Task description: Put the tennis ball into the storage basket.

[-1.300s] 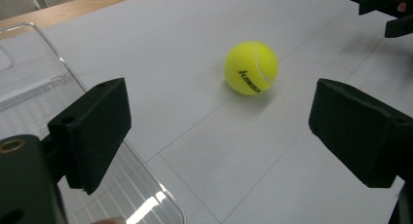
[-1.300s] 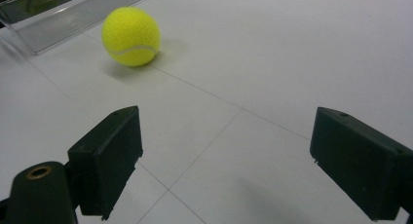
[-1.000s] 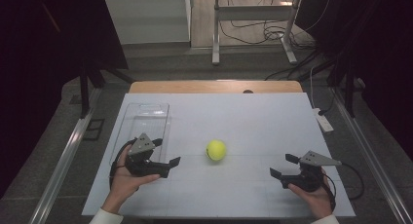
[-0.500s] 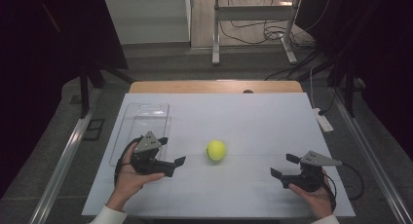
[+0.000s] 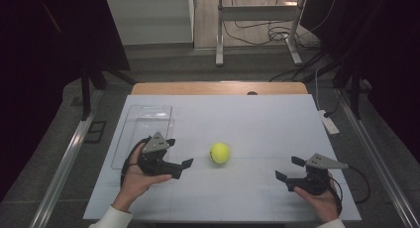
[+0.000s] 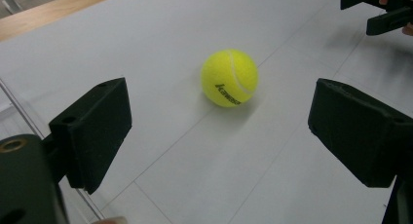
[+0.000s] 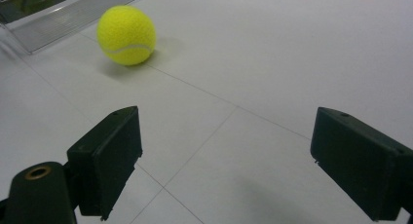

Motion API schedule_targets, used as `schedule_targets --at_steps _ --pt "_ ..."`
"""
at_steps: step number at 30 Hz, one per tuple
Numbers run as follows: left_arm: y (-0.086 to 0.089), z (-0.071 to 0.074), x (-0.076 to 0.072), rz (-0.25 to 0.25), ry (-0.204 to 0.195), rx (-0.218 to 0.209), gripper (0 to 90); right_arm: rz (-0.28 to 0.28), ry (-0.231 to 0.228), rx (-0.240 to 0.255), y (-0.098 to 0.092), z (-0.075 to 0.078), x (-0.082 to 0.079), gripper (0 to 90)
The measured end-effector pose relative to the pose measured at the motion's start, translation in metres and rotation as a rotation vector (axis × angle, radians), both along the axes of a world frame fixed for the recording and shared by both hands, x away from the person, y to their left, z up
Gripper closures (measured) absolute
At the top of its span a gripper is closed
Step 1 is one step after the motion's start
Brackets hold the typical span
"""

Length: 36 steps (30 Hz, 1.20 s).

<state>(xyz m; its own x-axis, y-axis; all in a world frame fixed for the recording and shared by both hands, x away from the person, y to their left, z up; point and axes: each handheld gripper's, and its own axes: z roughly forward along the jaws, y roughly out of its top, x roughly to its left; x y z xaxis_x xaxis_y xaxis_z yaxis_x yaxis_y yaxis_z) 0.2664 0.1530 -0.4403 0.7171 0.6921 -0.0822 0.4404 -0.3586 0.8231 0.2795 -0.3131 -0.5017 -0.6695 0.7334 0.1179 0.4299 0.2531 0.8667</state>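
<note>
Grasp not yet made: ball [image 5: 219, 152] sits free on tabletop [image 5: 247, 119], left claw [image 5: 179, 158] wide open just beside it, right claw [image 5: 289, 169] open, empty, farther off.

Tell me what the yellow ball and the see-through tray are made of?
The ball looks like a tennis ball: fuzzy yellow felt with a white curved seam. The tray seems clear hard plastic, since the table shows through it and its rim shines.

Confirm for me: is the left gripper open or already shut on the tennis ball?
Open. The left gripper has its fingers spread wide, with the tennis ball lying free on the table ahead of them, untouched.
</note>
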Motion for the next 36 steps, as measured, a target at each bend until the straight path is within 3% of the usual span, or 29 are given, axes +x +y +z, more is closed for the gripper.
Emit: schedule_targets --at_steps 25,36 --pt "-0.027 0.000 0.016 -0.072 0.018 0.042 9.3 0.003 0.004 -0.003 0.000 -0.001 0.001 11.3" --pt "-0.034 -0.001 0.020 -0.079 0.038 0.059 9.4 -0.007 0.008 0.002 -0.003 -0.002 0.002 11.2"
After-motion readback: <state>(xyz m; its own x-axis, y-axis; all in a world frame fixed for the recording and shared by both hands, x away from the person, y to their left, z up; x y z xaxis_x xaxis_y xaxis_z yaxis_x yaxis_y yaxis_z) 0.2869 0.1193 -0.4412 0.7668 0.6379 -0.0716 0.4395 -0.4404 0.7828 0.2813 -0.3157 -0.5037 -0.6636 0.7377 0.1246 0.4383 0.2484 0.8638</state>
